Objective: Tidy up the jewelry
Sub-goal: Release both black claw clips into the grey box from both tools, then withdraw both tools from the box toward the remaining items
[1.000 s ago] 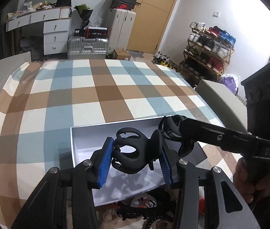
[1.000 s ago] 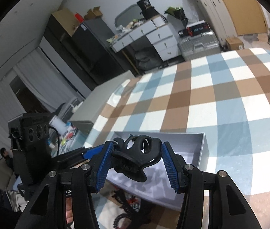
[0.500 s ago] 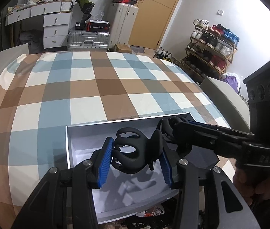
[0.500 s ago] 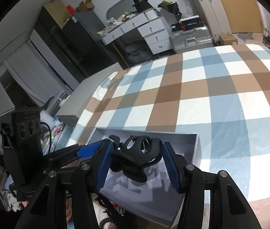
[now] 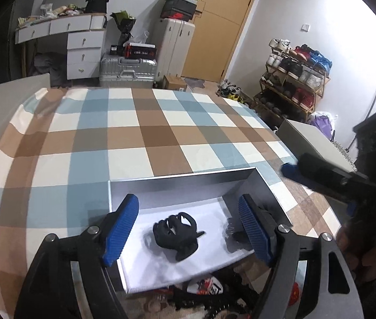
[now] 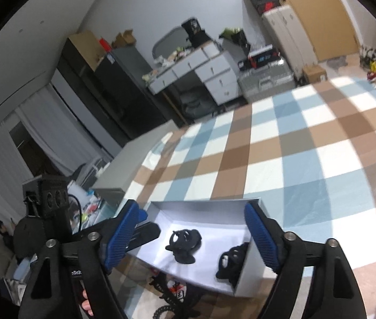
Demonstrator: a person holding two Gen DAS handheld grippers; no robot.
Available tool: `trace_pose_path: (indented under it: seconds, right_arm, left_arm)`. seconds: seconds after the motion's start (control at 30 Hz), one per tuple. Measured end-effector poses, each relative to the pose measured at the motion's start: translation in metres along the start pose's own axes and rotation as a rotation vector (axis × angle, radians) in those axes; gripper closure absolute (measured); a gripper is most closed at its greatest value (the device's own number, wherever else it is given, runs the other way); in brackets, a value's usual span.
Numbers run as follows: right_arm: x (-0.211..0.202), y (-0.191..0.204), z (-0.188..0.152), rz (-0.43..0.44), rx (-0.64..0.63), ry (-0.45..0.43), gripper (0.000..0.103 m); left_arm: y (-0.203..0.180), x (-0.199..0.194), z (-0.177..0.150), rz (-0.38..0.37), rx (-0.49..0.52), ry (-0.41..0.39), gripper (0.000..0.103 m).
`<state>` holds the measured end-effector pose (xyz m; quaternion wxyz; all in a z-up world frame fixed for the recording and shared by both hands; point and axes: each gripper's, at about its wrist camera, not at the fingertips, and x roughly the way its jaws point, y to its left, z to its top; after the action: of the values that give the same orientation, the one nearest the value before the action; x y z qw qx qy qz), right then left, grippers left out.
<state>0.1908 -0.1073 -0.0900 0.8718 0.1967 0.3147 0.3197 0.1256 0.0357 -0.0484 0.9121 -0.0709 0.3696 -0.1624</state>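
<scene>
now both ribbed blue-padded grippers (image 5: 188, 231) (image 6: 195, 236) gape empty over two glossy black claw clips (image 5: 177, 232) (image 6: 231, 264).

From my left wrist camera, the second black hair clip (image 5: 232, 232) at three o'clock in the box (image 5: 182, 179) sits half behind my right blue pad (image 5: 253, 228). The right gripper (image 5: 290, 171) is motion-blurred. Clutter (image 5: 209, 296) under the box at six o'clock I can't identify.

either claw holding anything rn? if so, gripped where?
Nothing held. The left claw and right claw are both open. Two black hair clips, one and the other, lie loose in the white box.
</scene>
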Motion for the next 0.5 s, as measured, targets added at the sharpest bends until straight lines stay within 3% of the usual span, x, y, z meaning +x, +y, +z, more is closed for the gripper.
trace_pose_path:
  seconds: [0.2, 0.33, 0.5]
  right_arm:
    - [-0.038, 0.009, -0.008, -0.040, -0.032, -0.097, 0.010]
    - [-0.057, 0.019, -0.017, -0.154, -0.082, -0.160, 0.000]
    - [-0.072, 0.036, -0.029, -0.221, -0.159, -0.208, 0.000]
  left_arm:
    - [-0.006, -0.020, -0.010, 0.057, 0.005, -0.047, 0.023]
    - [-0.010, -0.033, -0.015, 0.107, -0.003, -0.100, 0.021]
    - [-0.014, -0.052, -0.022, 0.135, -0.041, -0.177, 0.018]
